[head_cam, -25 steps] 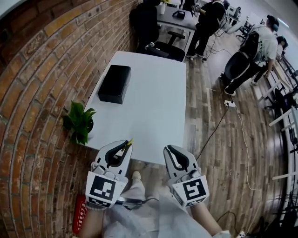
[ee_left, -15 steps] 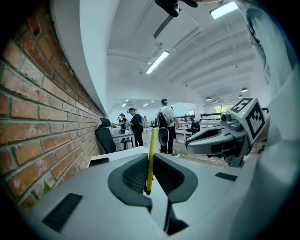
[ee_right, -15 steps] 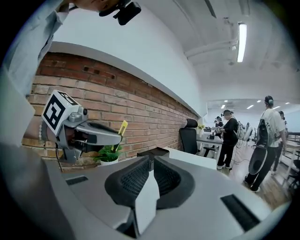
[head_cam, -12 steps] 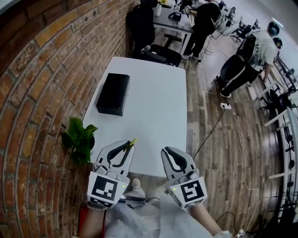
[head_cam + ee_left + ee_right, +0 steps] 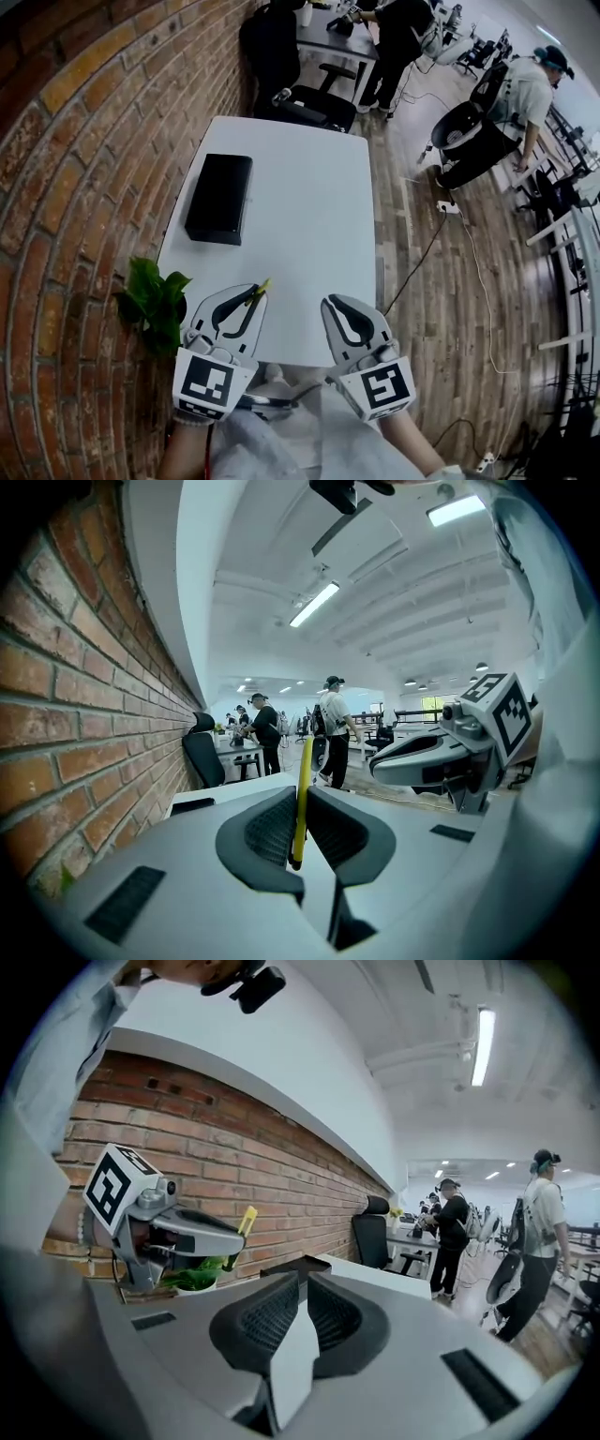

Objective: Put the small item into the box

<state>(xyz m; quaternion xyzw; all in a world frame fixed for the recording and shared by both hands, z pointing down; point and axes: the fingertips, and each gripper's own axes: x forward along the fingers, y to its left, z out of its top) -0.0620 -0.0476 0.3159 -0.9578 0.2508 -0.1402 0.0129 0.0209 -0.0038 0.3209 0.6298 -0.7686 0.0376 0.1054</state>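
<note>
The only print that shows is the black-and-white square pattern on each marker cube, one on the left gripper (image 5: 251, 298) and one on the right gripper (image 5: 330, 306); it holds no letters that can be read. The black box (image 5: 218, 199) has a plain dark top with no label that can be made out.

In the left gripper view the left gripper's (image 5: 300, 803) jaws are clamped on a thin yellow small item (image 5: 302, 785), which stands upright between the ribbed pads (image 5: 270, 829) and sticks out past the tips. In the head view its yellow end (image 5: 263, 286) pokes out over the white desk (image 5: 309, 234) near the near left corner.

In the right gripper view the right gripper's (image 5: 302, 1283) jaws are pressed together with nothing between them. It is held over the desk's near edge, beside the left gripper and apart from it. That view also shows the left gripper (image 5: 234, 1241) and the yellow item (image 5: 247, 1221) in front of the brick wall (image 5: 281, 1162).

The box lies flat along the desk's left edge, lengthwise, about midway between the near and far edges and well apart from both grippers. A green plant (image 5: 155, 300) sits just off the desk's near left corner, against the wall. An office chair (image 5: 314, 103) stands at the desk's far edge, and people stand at other desks beyond it
</note>
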